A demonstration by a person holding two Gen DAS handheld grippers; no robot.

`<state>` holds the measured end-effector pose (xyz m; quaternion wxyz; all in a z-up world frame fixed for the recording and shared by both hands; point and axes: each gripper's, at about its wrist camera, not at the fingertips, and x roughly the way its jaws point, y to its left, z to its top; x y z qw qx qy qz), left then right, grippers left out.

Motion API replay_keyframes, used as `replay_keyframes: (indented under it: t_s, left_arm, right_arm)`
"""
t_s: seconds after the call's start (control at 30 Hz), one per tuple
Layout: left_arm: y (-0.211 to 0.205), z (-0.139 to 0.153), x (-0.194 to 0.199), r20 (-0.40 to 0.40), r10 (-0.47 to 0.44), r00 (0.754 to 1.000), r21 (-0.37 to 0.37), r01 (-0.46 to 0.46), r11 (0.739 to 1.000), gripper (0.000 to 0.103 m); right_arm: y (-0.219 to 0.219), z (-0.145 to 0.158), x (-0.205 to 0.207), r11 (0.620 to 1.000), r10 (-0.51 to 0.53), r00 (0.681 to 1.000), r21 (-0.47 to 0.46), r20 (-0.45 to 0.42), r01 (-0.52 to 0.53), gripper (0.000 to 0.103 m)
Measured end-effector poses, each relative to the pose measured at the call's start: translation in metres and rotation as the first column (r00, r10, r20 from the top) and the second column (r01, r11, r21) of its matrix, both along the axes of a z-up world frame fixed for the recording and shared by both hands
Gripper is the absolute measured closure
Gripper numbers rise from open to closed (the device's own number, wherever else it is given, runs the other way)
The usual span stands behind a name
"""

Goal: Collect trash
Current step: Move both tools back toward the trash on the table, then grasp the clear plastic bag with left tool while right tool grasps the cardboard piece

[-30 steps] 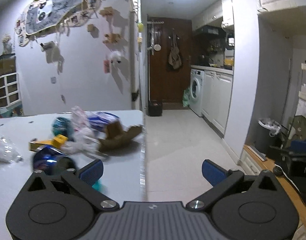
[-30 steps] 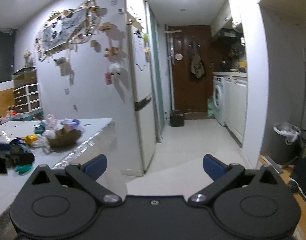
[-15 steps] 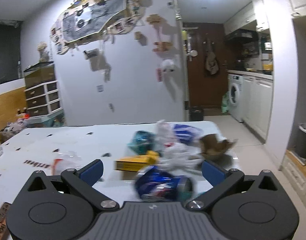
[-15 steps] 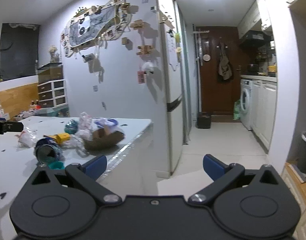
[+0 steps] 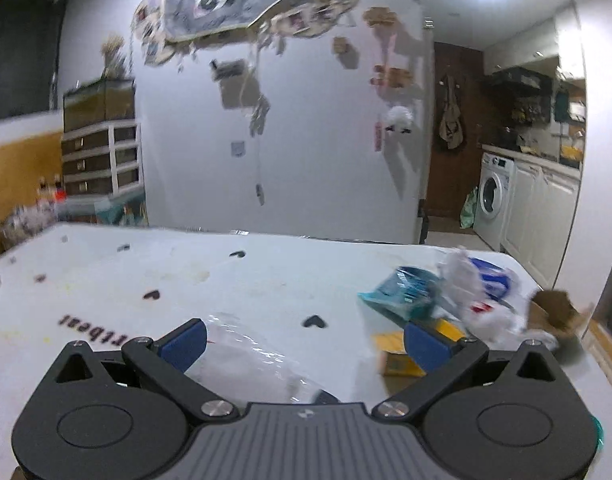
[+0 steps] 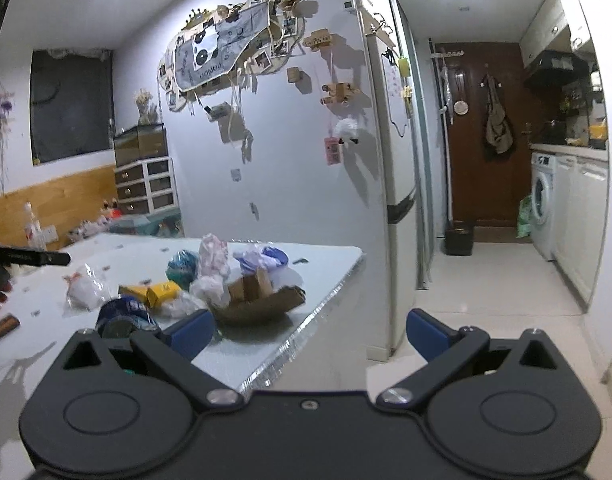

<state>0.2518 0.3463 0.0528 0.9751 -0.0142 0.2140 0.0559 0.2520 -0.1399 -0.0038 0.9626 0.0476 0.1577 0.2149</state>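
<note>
Trash lies on a white table [image 5: 233, 276]. In the left wrist view a clear plastic bag [image 5: 249, 364] lies between and just ahead of my open left gripper [image 5: 303, 346]. To the right lie a yellow box [image 5: 398, 354], a teal wrapper [image 5: 406, 292], white crumpled plastic [image 5: 466, 292] and a brown cardboard piece [image 5: 554, 312]. In the right wrist view my right gripper [image 6: 310, 330] is open and empty off the table's corner, with the pile to its left: a blue can [image 6: 123, 316], the yellow box [image 6: 157, 292], the cardboard piece [image 6: 257, 300] and the clear bag [image 6: 83, 288].
The table's right edge [image 6: 326, 300] borders a tiled floor leading to a kitchen with a washing machine [image 6: 544, 208]. A fridge [image 6: 398, 200] stands by the wall. A drawer unit [image 6: 145, 184] stands at the back left. The left gripper's body [image 6: 25, 258] shows at the far left.
My left gripper has swung left over the table, from the can and pile to the clear plastic bag. My right gripper has turned left and closer to the table corner.
</note>
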Motion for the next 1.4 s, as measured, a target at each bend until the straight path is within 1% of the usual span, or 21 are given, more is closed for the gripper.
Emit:
replay_keyframes:
  t_s: [0.1,0.17,0.33,0.4,0.5,0.6,0.67,0.8,0.97,1.07,1.2,1.3,1.37,1.4]
  left_arm:
    - [0.031,-0.007,0.023,-0.023,0.019,1.000,-0.051,-0.020,0.998,0.000]
    - [0.049,-0.011,0.037,-0.037,0.036,0.999,-0.075,-0.039,0.996,0.000]
    - [0.084,-0.021,0.062,-0.042,0.076,0.996,-0.142,-0.081,0.987,0.000]
    - [0.093,-0.027,0.067,-0.052,0.073,0.996,-0.190,-0.081,0.978,0.000]
    - [0.098,-0.038,0.067,-0.054,0.028,0.998,-0.273,-0.042,0.961,0.000]
    - [0.094,-0.046,0.057,-0.048,-0.011,0.999,-0.307,-0.004,0.952,0.000]
    - [0.088,-0.047,0.046,-0.042,-0.047,0.998,-0.326,0.031,0.945,0.000]
    - [0.070,-0.047,0.017,-0.014,-0.122,0.992,-0.365,0.108,0.925,0.000]
    - [0.040,-0.047,-0.017,-0.001,-0.235,0.972,-0.400,0.215,0.891,0.001]
    - [0.023,-0.048,-0.031,-0.004,-0.284,0.959,-0.402,0.258,0.878,0.001]
    - [0.008,-0.050,-0.040,-0.016,-0.299,0.954,-0.418,0.265,0.869,0.001]
    - [-0.002,-0.051,-0.044,-0.002,-0.301,0.954,-0.440,0.269,0.857,0.005]
    - [-0.006,-0.051,-0.044,0.004,-0.288,0.958,-0.445,0.260,0.857,0.007]
    - [-0.007,-0.051,-0.043,0.003,-0.279,0.960,-0.446,0.251,0.859,0.009]
  right_arm:
    - [0.004,-0.002,0.023,0.999,0.033,0.999,0.021,-0.032,-0.033,0.000]
    - [0.008,-0.005,0.035,0.998,0.054,0.998,0.025,-0.034,-0.053,0.000]
    - [0.020,-0.011,0.063,0.995,0.102,0.994,0.007,-0.049,-0.102,0.000]
    - [0.024,-0.013,0.072,0.993,0.118,0.991,0.010,-0.063,-0.118,0.000]
    - [0.029,-0.014,0.082,0.994,0.111,0.990,0.025,-0.083,-0.109,0.000]
    - [0.031,-0.014,0.089,0.995,0.094,0.992,0.025,-0.084,-0.092,0.000]
    - [0.031,-0.015,0.090,0.995,0.101,0.992,0.024,-0.072,-0.099,0.000]
    - [0.034,-0.015,0.096,0.992,0.122,0.990,-0.024,-0.067,-0.124,0.000]
    - [0.041,-0.015,0.112,0.981,0.175,0.981,-0.064,-0.079,-0.181,0.000]
    - [0.049,-0.016,0.124,0.978,0.188,0.979,-0.079,-0.077,-0.194,0.000]
    - [0.065,-0.013,0.144,0.969,0.234,0.968,-0.065,-0.091,-0.240,0.000]
    - [0.078,-0.013,0.159,0.959,0.270,0.956,-0.052,-0.116,-0.278,0.000]
    - [0.083,-0.016,0.168,0.953,0.296,0.946,-0.024,-0.135,-0.302,0.000]
    - [0.084,-0.018,0.171,0.946,0.319,0.936,-0.003,-0.153,-0.323,0.000]
